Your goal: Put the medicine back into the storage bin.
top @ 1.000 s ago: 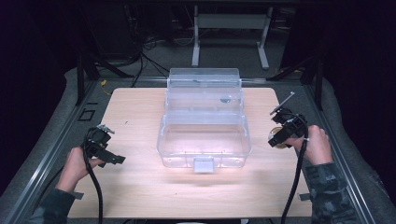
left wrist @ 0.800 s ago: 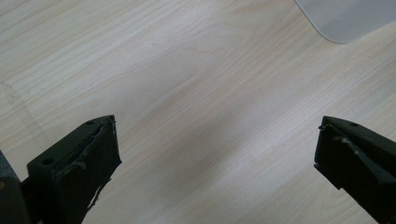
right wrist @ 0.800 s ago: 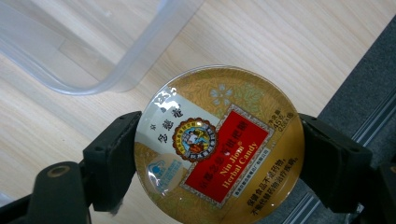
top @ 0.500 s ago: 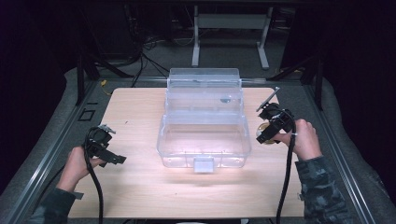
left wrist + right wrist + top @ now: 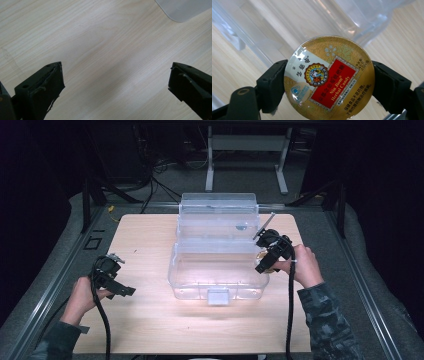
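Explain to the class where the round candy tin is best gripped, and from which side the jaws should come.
Grip the candy tin across its width, jaws on opposite points of the rim, coming in edge-on. It is a flat disc: the rim is the only narrow span. The right gripper holds it so, beside the clear box.

A round golden candy tin with a red label is clamped by its edges, lid facing up, just above the right rim of the clear plastic box, whose lid stands open.

The round gold candy tin reads "Nin Jiom Herbal Candy" on its red label.
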A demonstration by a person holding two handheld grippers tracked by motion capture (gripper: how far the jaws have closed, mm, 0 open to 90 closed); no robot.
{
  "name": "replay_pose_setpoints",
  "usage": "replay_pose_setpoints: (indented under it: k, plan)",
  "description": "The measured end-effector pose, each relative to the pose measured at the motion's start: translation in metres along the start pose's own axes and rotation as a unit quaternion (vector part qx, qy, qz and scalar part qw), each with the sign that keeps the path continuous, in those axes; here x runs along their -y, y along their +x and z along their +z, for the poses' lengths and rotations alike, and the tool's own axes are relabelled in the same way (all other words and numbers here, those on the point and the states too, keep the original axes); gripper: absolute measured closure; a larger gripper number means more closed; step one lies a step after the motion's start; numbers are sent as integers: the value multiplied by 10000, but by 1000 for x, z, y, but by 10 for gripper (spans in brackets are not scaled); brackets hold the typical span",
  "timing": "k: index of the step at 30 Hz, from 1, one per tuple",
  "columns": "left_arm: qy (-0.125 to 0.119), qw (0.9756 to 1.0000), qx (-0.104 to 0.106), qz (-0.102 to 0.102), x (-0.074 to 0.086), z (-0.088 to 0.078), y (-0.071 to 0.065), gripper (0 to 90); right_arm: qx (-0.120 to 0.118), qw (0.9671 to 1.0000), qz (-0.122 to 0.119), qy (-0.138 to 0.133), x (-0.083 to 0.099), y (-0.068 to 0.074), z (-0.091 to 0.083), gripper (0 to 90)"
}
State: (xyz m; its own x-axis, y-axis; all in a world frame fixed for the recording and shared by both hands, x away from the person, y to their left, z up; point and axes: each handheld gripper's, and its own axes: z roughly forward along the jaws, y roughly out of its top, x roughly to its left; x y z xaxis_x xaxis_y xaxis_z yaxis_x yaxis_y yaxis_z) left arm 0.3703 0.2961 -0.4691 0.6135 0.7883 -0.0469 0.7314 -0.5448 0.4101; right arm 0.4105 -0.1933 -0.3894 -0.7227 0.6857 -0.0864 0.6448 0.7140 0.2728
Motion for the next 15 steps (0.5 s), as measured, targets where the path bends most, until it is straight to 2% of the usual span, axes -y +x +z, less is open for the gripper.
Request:
replay_pose_setpoints:
  k: [2,3,4,7,10,12,15]
  plan:
    - [-12,10000,-9,-11,0,0,0,1,-76,10000,-12,-43,-4,3,4,200]
    - [-13,10000,-9,-9,0,0,0,1,11,10000,-43,22,-6,5,4,200]
    - [-16,10000,-8,-7,0,0,0,1,-101,9999,-54,-16,-7,6,7,200]
    - [-27,10000,2,-15,1,0,1,1,-224,9997,-86,-71,-11,10,13,200]
    - [-1,10000,4,-33,2,1,2,1,-177,9998,-133,24,-14,15,19,200]
    - [20,10000,-4,-31,3,3,3,1,-288,9995,-115,18,-15,16,25,200]
    - [30,10000,11,-65,3,3,4,1,-294,9994,-137,112,-17,17,33,200]
